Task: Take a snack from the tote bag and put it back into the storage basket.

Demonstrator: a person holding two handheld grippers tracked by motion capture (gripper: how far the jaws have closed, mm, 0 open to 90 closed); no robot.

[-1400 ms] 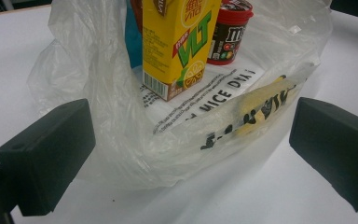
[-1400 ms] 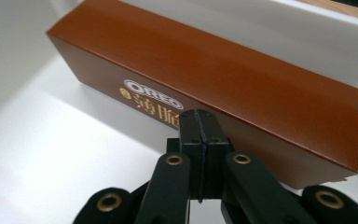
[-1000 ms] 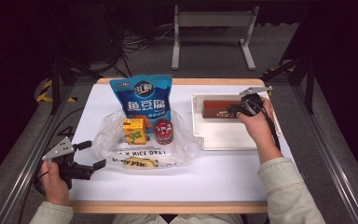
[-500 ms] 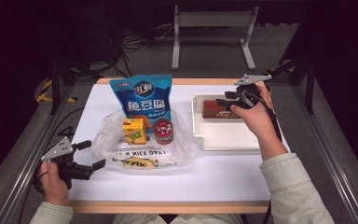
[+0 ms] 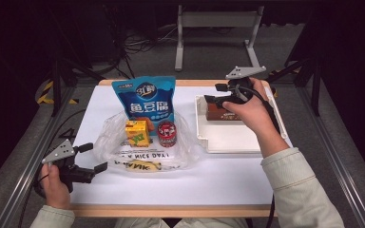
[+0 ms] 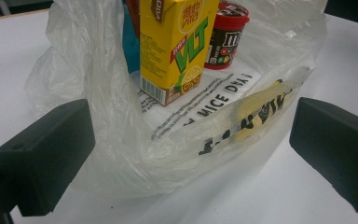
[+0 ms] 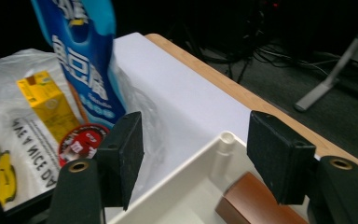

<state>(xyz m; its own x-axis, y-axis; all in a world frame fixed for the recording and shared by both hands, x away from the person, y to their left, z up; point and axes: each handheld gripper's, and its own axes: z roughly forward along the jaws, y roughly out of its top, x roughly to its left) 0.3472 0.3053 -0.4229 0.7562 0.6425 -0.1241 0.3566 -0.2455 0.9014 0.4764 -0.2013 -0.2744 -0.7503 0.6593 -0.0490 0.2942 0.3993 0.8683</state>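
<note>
A brown box (image 5: 221,113) lies in the white tray (image 5: 233,145) at the right of the table. My right gripper (image 5: 215,93) hovers above the tray's far left corner. Its jaws have just been opening and stand apart with nothing between them. In the right gripper view (image 7: 196,154) the brown box (image 7: 251,205) sits below the right jaw, clear of it. My left gripper (image 5: 94,156) rests open at the table's near left, facing the clear plastic bag (image 5: 142,152). The left gripper view (image 6: 191,154) shows the bag (image 6: 121,140) bulging between the jaws, untouched by either.
On the bag stand a yellow drink carton (image 5: 137,132) and a red-lidded tub (image 5: 167,134), with a blue snack pouch (image 5: 145,99) upright behind them. The table's wooden far edge (image 7: 242,100) runs close behind the tray rim (image 7: 191,172).
My right gripper let go of the brown box, rose and drew toward the tray's far left corner with its jaws spreading. The box stays in the tray. The left gripper has kept still.
</note>
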